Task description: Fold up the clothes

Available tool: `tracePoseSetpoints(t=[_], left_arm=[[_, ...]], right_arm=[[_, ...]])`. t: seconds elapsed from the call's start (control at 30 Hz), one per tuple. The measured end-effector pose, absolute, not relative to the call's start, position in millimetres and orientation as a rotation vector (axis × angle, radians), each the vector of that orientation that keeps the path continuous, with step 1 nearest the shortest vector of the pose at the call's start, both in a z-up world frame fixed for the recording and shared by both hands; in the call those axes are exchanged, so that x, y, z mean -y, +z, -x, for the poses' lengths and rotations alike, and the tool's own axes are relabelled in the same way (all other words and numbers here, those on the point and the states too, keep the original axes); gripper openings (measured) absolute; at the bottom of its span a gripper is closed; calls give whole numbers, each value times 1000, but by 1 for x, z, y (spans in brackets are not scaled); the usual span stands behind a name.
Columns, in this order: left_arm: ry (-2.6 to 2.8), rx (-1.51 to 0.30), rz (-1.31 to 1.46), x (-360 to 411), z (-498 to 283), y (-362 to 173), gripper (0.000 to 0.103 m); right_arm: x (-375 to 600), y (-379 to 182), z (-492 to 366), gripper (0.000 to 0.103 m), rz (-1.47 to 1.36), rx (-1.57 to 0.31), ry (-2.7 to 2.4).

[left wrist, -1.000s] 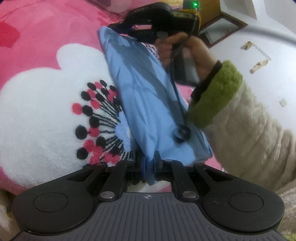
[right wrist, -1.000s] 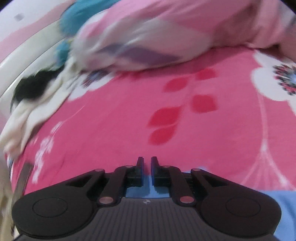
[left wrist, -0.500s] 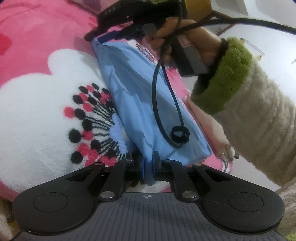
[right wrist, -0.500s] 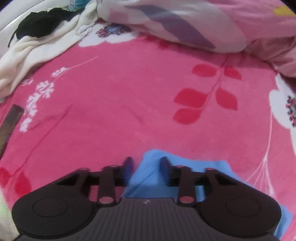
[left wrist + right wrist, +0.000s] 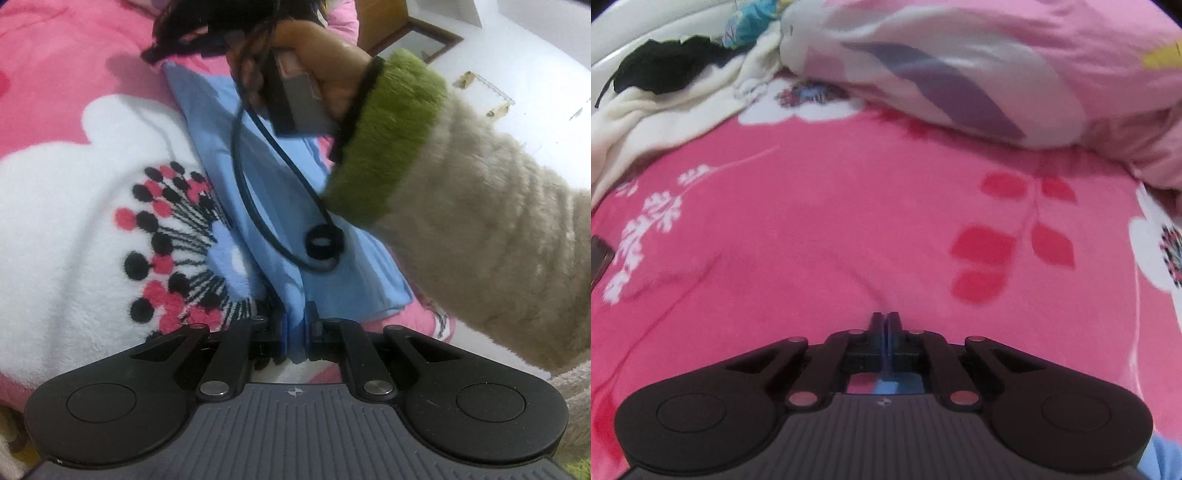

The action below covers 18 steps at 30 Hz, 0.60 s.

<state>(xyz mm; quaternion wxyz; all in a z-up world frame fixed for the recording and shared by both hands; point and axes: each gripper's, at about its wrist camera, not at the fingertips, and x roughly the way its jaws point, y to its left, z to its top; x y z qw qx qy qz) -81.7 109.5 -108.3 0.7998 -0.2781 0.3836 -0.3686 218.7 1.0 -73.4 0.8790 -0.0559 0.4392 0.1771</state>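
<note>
While the left gripper [image 5: 295, 334] clamps a bunched fold of the blue cloth [image 5: 266, 206], its jaws stand nearly together with the fabric pinched between the pads. Cloth runs away from that grip as a long folded strip, lying on the pink blanket [image 5: 66, 66], along the edge of a big white flower print [image 5: 74, 221] with black and red dots.

At the strip's far end, left view: the right hand [image 5: 321, 59], in a fuzzy beige sleeve [image 5: 480, 229] with green cuff [image 5: 384, 140], holds the other tool over the cloth's far corner. A black cable [image 5: 258, 206] loops down from it, ending in a ring resting on the cloth.

Right view: right gripper [image 5: 885, 323] has jaws all but shut, closing, with a thin sliver of blue cloth showing in the slit between the fingers and more blue under the tool body. Tips sit low on the blanket.

Further back in the right view: a pink-and-white pillow [image 5: 960, 74] with a purple stripe, a cream garment [image 5: 665, 107] with a black item [image 5: 665, 70] heaped on it at the upper left. Edges of this view are somewhat blurred.
</note>
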Motion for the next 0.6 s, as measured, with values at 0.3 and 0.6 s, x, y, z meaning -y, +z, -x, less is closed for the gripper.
tracePoseSetpoints(t=[0.3, 0.6], left_arm=[[-811, -840, 633, -121, 90, -113, 7], [-775, -888, 632, -112, 73, -106, 8]], right_arm=[[162, 63, -142, 9, -328, -528, 476], [255, 41, -69, 33, -139, -724, 215]])
